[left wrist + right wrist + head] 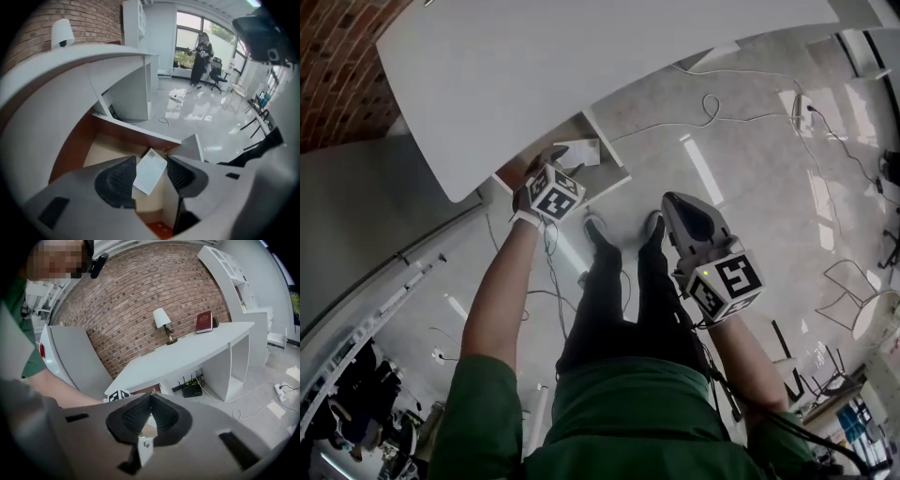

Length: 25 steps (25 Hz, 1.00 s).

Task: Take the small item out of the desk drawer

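Under the white desk (pixel 581 66) a wooden drawer (pixel 523 169) stands pulled out. A small white card-like item (pixel 580 151) lies in it. My left gripper (pixel 551 174) hangs just over the drawer. In the left gripper view the left gripper (pixel 151 161) is open, with the white item (pixel 150 172) between the jaws above the drawer floor (pixel 108 147); its left edge lies close to the left pad (pixel 119 180). My right gripper (pixel 672 204) hovers over the floor to the right of the drawer, shut and empty, with the tips meeting in the right gripper view (pixel 150 398).
The person's legs and shoes (pixel 614 253) stand just in front of the drawer. Cables (pixel 712 108) and a power strip (pixel 802 108) lie on the floor beyond. A lamp (pixel 163 319) and a red book (pixel 204 322) stand on the desk. Another person (pixel 200 56) stands far off.
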Each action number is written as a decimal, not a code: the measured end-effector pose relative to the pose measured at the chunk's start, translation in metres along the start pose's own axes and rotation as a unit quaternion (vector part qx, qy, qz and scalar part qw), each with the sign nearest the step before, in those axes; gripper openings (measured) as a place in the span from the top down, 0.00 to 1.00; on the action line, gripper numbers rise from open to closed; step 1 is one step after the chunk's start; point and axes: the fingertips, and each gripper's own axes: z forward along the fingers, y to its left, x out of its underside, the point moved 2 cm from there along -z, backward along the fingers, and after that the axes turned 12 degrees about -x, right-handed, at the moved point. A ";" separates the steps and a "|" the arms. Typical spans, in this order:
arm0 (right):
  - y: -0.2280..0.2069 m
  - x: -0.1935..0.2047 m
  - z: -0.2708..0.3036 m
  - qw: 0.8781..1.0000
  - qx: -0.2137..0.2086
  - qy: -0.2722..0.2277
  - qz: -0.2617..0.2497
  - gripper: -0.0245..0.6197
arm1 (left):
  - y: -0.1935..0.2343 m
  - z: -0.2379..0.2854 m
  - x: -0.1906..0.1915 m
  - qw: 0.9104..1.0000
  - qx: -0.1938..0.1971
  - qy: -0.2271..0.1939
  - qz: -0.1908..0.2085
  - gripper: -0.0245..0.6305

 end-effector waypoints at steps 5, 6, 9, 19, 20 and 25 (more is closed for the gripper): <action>-0.017 0.026 -0.002 1.000 0.005 0.005 0.028 0.96 | -0.010 0.058 0.022 0.993 0.015 0.047 0.104 0.66; -0.020 0.033 -0.003 0.999 0.007 0.010 0.032 0.96 | -0.010 0.066 0.026 0.991 0.018 0.056 0.123 0.66; -0.029 0.056 -0.005 0.999 0.017 0.036 0.033 0.96 | -0.004 0.088 0.034 0.984 0.018 0.070 0.164 0.65; -0.029 0.087 -0.003 0.997 0.005 0.052 0.062 0.96 | -0.010 0.125 0.052 0.961 0.088 0.119 0.232 0.66; -0.027 0.087 0.000 0.997 0.000 0.049 0.061 0.96 | -0.010 0.126 0.053 0.960 0.088 0.121 0.236 0.67; -0.023 0.089 0.003 0.997 -0.006 0.055 0.061 0.96 | -0.005 0.119 0.054 0.965 0.093 0.133 0.206 0.81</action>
